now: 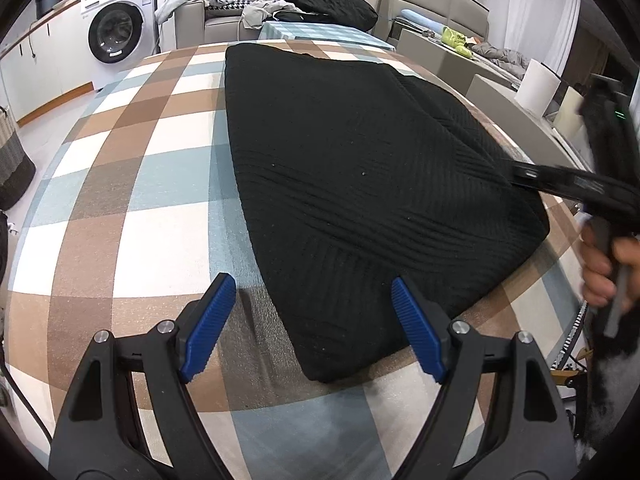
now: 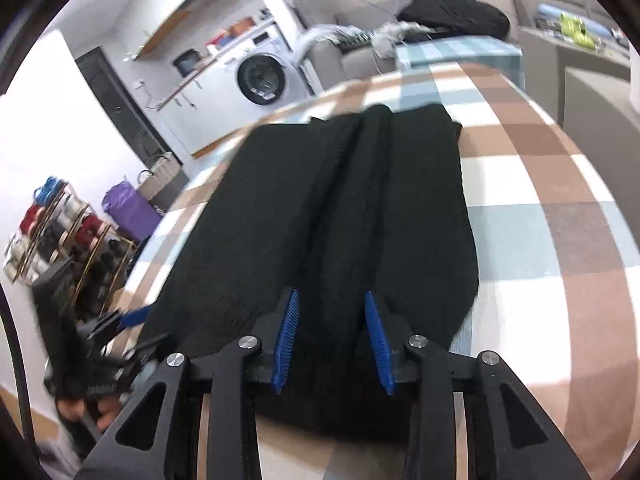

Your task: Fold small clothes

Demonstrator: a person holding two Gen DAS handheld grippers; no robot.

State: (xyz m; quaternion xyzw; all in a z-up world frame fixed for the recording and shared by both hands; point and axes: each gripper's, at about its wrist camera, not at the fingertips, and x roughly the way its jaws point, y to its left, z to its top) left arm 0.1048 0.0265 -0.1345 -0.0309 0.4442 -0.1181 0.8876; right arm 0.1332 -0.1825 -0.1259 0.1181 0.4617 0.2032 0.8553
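Tongs check: right tongs (image 2: 332, 340) sit over the black ribbed-knit garment (image 1: 360, 184), left tongs (image 1: 310, 328) hang wide open at its near corner.

Right tongs' blue ribbed pads (image 2: 289, 336) are partly parted w/ a raised ridge of knit between them; can't tell if the pads actually press it, pic is blurred. Left tongs grip nothing: one pad is over the bare counter w/ brown/blue/white check cloth (image 1: 152, 184), the other over the garment's edge. Garment lies flat on the counter, already partly folded, long axis running away from both tongs toward the far edge. Right tongs are on the fabric, left only beside it, so the next fold prob. turns on the right side first.
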